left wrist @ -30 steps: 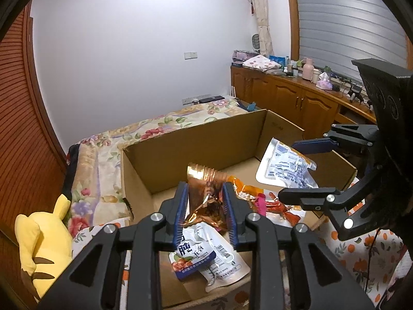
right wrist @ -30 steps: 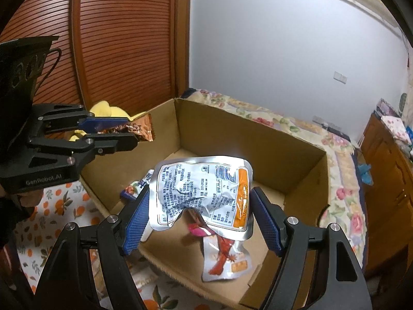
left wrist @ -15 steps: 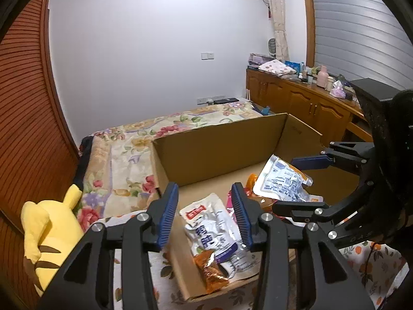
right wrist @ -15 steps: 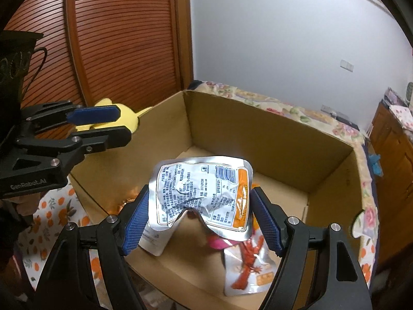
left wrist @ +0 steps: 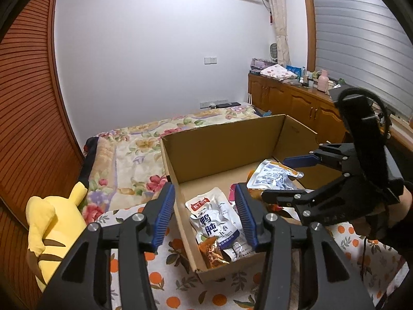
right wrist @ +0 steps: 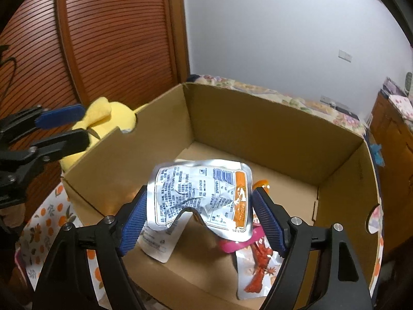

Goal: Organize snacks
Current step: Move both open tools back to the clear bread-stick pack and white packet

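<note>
- Right now the left gripper (left wrist: pixel 204 208) stands part-way spread with nothing between its blue pads; its jaws have just been opening. It hangs over the near left corner of the cardboard box (left wrist: pixel 222 142).
- Below it, in that near left corner, lies a white pouch with a red label (left wrist: pixel 214 219), and a small crinkled copper-orange packet (left wrist: pixel 213 252) rests against the pouch's near end, close to the box's near wall.
- Over on the other side, the right gripper (right wrist: pixel 200 215) is spread wide around a crumpled silver pouch with an orange stripe (right wrist: pixel 198 196). The pouch sits edge to edge between the two pads, printed back facing up, raised above the box floor. Its jaws have just been opening a little; I cannot tell whether the pads still press on the pouch's edges.
- Under that silver pouch, on the box floor, lie a white packet (right wrist: pixel 157 245), something pink (right wrist: pixel 232 245), and a clear packet with a red crayfish picture (right wrist: pixel 258 268) near the box's near right corner.
- An orange bit (right wrist: pixel 262 182) peeks out just behind the right-hand pad.
- Outside the box, a yellow plush toy (left wrist: pixel 46 222) lies past its left wall, and the box stands on a cloth printed with oranges (left wrist: pixel 165 284).
- Behind the box is a bed with a flowered cover (left wrist: pixel 134 155).
</note>
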The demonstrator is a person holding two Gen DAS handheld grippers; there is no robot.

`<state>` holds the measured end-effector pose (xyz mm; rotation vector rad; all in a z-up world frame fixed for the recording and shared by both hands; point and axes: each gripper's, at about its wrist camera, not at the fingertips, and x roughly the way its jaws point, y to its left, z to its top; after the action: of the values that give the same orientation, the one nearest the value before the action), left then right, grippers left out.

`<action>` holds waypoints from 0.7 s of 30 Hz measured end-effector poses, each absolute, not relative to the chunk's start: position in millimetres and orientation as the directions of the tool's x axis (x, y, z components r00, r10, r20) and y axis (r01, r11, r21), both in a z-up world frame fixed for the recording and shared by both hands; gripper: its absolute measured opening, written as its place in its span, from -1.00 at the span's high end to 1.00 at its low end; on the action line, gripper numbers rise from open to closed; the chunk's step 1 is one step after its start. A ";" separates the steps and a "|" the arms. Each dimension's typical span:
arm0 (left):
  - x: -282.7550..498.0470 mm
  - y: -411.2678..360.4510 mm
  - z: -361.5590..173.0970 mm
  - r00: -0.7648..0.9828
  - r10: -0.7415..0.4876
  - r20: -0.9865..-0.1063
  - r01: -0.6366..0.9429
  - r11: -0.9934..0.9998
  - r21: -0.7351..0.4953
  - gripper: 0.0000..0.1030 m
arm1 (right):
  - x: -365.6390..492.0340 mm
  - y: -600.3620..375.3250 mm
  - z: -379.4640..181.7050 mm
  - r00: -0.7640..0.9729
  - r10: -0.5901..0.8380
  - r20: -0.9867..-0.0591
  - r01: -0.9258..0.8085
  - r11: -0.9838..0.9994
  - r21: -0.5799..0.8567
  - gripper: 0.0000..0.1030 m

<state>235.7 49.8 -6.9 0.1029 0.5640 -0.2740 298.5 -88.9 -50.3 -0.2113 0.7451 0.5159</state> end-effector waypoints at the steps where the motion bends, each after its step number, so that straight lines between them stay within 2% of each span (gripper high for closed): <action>1: 233.5 50.1 -5.9 0.811 -0.226 -0.540 0.282 0.959 0.022 0.06 | 298.4 -89.6 -50.5 0.621 0.365 -0.694 -0.512 0.859 -0.006 -0.58; 7: 215.0 51.6 -3.4 0.813 -0.219 -0.539 0.275 0.961 0.024 0.05 | 293.5 -92.9 -45.7 0.642 0.346 -0.684 -0.488 0.873 -0.016 -0.70; 18: 172.6 49.6 -10.4 0.812 -0.211 -0.545 0.267 0.963 0.025 0.00 | 249.0 -109.0 -24.0 0.676 0.357 -0.644 -0.467 0.884 0.000 -0.70; 21: 162.5 47.1 -17.8 0.803 -0.222 -0.553 0.276 0.961 0.016 -0.08 | 224.6 -113.0 -19.6 0.681 0.358 -0.639 -0.470 0.883 -0.006 -0.70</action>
<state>162.5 47.1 -17.8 0.0974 0.5801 -0.2670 224.6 -113.0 -19.6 -0.1751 0.6772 0.4676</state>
